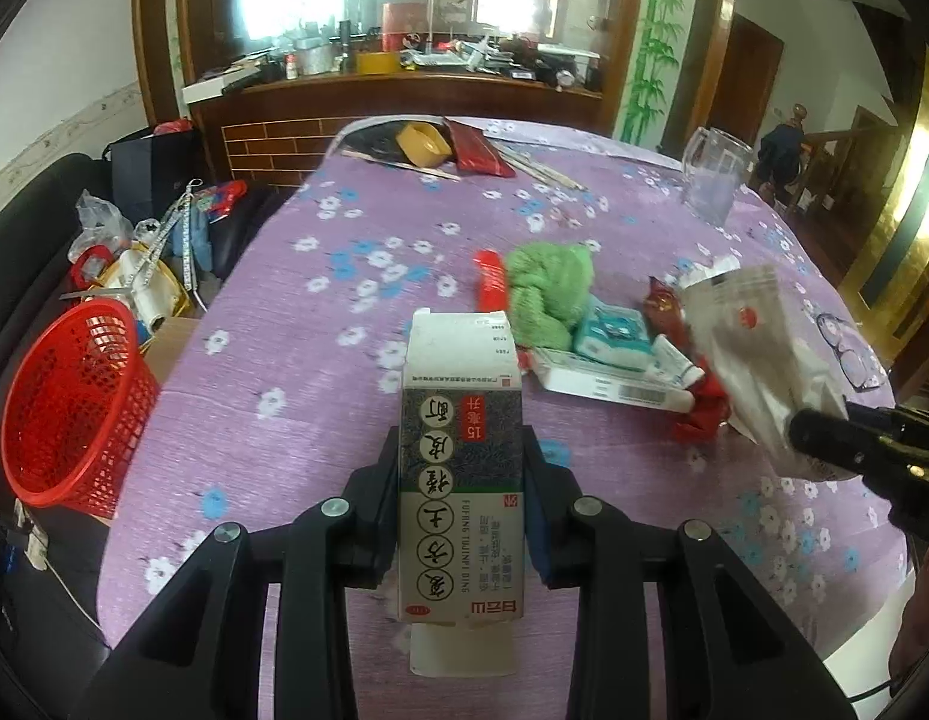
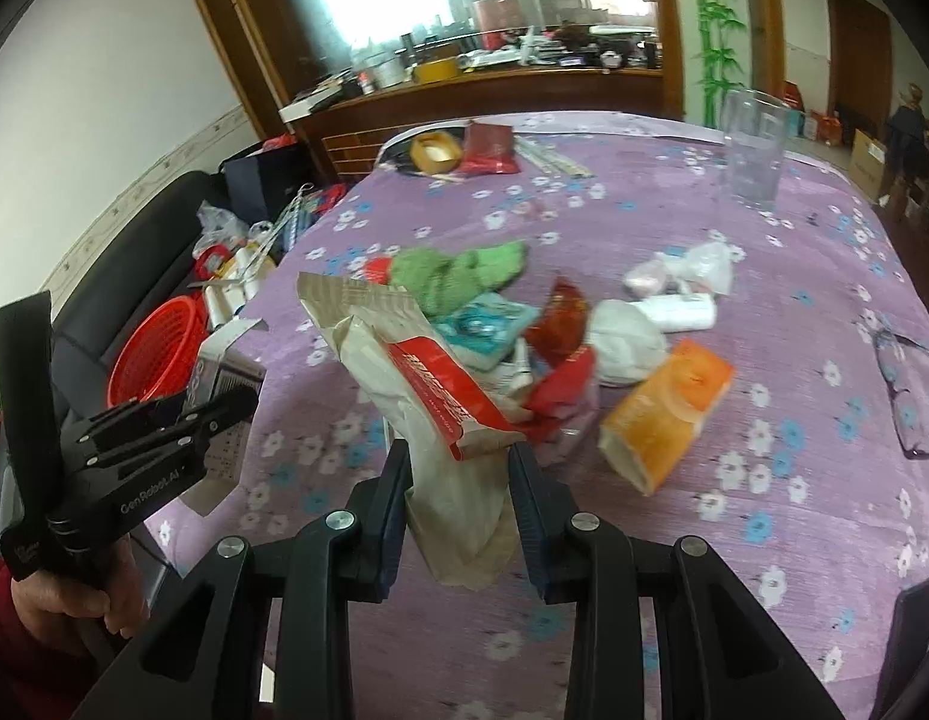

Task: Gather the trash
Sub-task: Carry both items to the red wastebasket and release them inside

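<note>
Evidently, a carry step is in hand: both pieces of trash are held above the table [image 1: 236,360], and neither is yet in the red mesh basket [image 1: 74,402], which is seen beyond the table's left edge, on a box beside a dark sofa. The tall medicine carton [image 1: 461,450] is clamped upright between the narrow jaws of the left gripper [image 1: 461,450], over the near part of the cloth. To its right, the crumpled silver pouch [image 2: 416,384] with a red strip is pinched at its lower end by the right gripper [image 2: 458,468]. The next move is judged to call for a swing of both loads leftward past the table edge until they hang over the basket's mouth, and only then a release. More litter is left at the middle of the surface: a green cloth [image 1: 548,294], wrappers, and an orange packet [image 2: 668,414]. A clear jug [image 1: 713,174] is stood near the far right edge. A cluttered wooden counter and a bamboo mural are seen behind.
</note>
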### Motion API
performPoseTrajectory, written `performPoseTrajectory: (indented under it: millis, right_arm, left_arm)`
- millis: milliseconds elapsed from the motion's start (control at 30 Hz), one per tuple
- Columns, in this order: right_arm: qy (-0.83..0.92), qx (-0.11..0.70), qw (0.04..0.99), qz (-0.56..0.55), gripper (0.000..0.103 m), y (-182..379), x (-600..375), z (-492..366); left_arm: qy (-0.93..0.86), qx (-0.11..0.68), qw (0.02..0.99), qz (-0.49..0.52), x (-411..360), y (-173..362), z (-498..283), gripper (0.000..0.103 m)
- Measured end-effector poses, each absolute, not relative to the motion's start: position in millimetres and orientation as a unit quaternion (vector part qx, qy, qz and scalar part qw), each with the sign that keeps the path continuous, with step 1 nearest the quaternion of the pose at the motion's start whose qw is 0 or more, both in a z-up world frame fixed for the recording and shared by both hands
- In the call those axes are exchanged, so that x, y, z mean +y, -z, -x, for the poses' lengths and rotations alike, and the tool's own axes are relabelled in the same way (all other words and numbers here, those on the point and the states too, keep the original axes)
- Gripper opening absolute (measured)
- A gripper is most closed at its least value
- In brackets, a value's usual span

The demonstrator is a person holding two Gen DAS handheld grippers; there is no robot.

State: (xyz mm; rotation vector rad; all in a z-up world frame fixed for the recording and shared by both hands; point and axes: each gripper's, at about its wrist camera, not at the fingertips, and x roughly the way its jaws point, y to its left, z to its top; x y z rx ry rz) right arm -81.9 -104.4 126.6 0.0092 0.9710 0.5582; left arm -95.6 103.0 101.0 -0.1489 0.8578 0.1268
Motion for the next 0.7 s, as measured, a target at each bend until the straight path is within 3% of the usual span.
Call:
performPoseTrajectory:
  millis: [300, 700]
  right_arm:
    - [-0.304, 0.477, 0.825, -0.001, 0.035, -129, -51, 77]
    - [-0.385, 0.507, 0.771, 0.016, 0.035, -138, 88, 61]
  left_arm:
    - [-0.096, 0.395, 0.909, 0.095, 157, -116, 110, 0.033]
    - [-0.179, 0.381, 0.895, 0.148, 292, -125, 142, 0.033]
